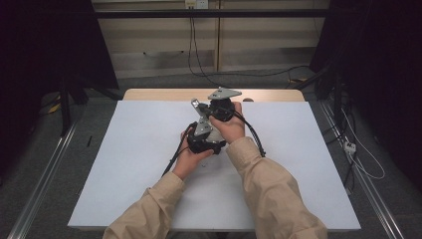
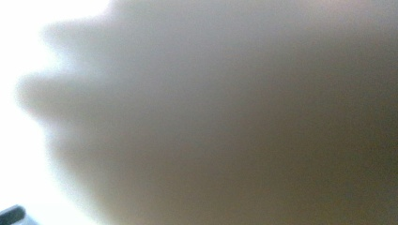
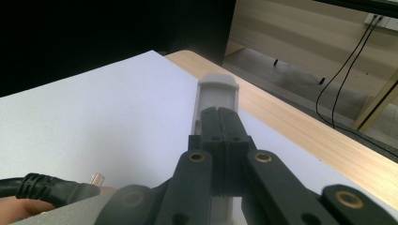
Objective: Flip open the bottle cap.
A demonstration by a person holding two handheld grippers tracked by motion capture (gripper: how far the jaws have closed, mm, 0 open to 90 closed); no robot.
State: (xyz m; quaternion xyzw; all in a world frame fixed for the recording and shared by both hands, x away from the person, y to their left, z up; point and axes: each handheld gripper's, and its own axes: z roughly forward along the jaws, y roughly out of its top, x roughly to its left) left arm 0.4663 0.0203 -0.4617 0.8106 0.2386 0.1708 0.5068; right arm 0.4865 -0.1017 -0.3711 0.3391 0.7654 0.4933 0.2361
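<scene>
My right gripper [image 3: 218, 117] sits at the centre of the right gripper view, its two black jaws pressed flat together with no gap. A pale grey block [image 3: 216, 91] with a rounded top edge stands straight up behind the jaw tips; whether it is part of the gripper or something clamped I cannot tell. In the high view this gripper [image 1: 221, 107] is at upper centre, over the white sheet [image 1: 139, 159] near the table's [image 1: 268, 94] far wooden edge. My left gripper [image 1: 201, 139] lies just below it, the two touching or nearly so. The left gripper view is a tan blur, so I cannot tell how its jaws stand.
</scene>
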